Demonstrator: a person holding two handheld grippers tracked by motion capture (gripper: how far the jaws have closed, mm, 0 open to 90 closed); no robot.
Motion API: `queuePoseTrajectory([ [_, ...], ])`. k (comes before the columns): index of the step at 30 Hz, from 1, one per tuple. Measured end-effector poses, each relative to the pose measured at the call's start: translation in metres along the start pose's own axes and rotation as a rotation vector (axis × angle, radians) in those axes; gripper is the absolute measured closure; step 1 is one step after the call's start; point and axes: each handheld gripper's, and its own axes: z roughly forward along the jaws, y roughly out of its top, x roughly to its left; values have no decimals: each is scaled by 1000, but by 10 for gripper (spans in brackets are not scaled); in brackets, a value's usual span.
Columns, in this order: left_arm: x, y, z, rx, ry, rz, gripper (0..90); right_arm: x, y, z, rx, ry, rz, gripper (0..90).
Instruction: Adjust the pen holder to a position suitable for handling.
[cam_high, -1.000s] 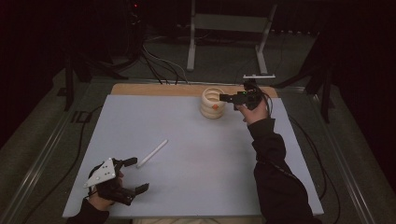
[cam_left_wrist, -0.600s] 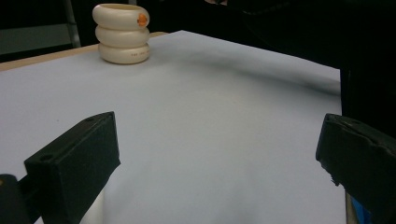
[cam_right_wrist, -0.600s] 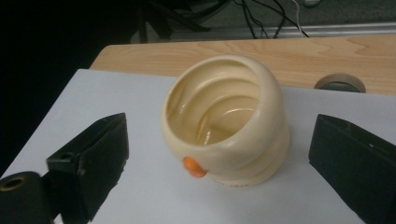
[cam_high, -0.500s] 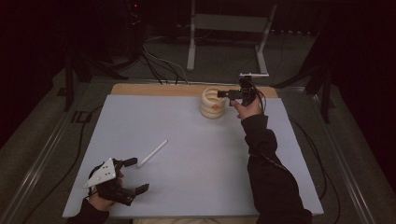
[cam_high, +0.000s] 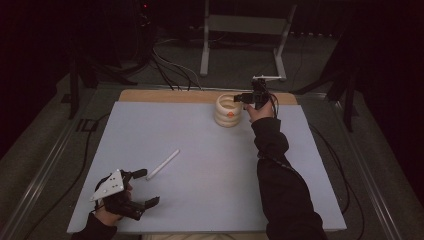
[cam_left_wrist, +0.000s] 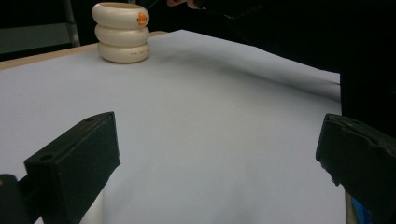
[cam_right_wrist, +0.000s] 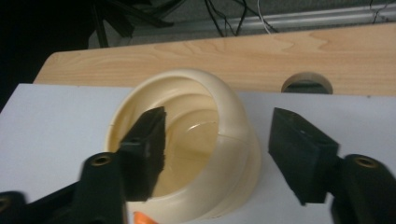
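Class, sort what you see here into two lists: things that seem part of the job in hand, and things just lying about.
Likely in use:
cream ringed holder
right gripper, open, jaws astride the holder's rim
white pen
left gripper, open, near the pen

Lying about:
metal stand
floor cables

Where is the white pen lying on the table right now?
In the high view, the white pen lies on the grey mat, left of centre on the person's near side, just ahead of the left gripper and far from the cream ringed cup.
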Motion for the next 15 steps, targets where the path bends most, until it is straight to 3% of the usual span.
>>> queuePoseTrajectory([
  [4, 0, 0, 0, -5, 2, 0, 1, -3, -1, 7, 29, -8, 26, 461],
  [10, 0, 0, 0, -3, 0, -2, 1, -1, -1, 14, 46, -21, 21, 509],
  [15, -1, 1, 0, -6, -1, 1, 1, 0, 0, 19, 59, -64, 37, 590],
])
